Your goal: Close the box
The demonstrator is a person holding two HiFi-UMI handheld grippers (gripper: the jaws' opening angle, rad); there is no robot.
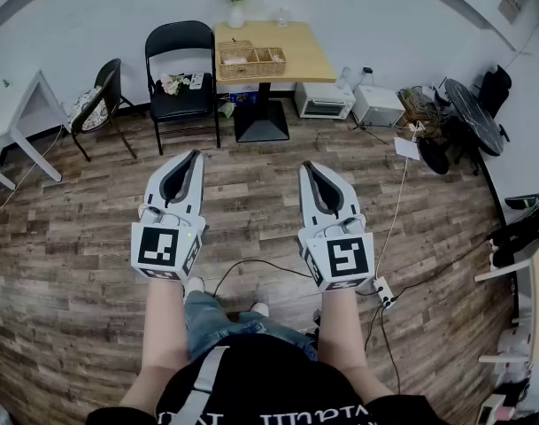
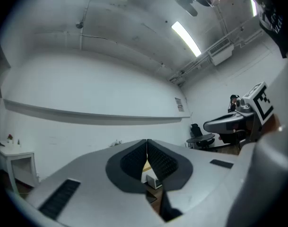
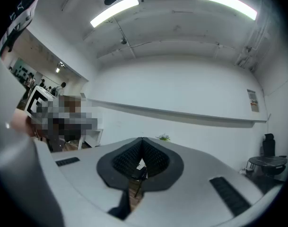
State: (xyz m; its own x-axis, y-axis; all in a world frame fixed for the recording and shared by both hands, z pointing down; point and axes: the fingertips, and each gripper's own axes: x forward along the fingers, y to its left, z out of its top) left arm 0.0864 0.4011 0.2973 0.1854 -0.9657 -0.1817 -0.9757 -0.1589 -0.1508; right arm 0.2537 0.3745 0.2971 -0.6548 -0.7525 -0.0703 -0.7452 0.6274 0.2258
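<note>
Both hand-held grippers clenched on nothing, held side by side above the wooden floor (image 1: 251, 206).

In the head view the left hand-held gripper (image 1: 195, 156) sits at 10 o'clock from the picture's middle and the right hand-held gripper (image 1: 306, 166) at 2 o'clock. Both point toward 12 o'clock, well apart from each other. Each gripper view shows ribbed pads meeting at the tips with nothing between them. At 12 o'clock a wooden tabletop (image 1: 300, 56) carries a wicker basket (image 1: 251, 60) and a white vase (image 1: 237, 12). A black chair (image 1: 180, 69) stands at 11 o'clock, and two white appliances (image 1: 324, 101) rest on the floor at 1 o'clock. Where the box is, I cannot tell from any view.
</note>
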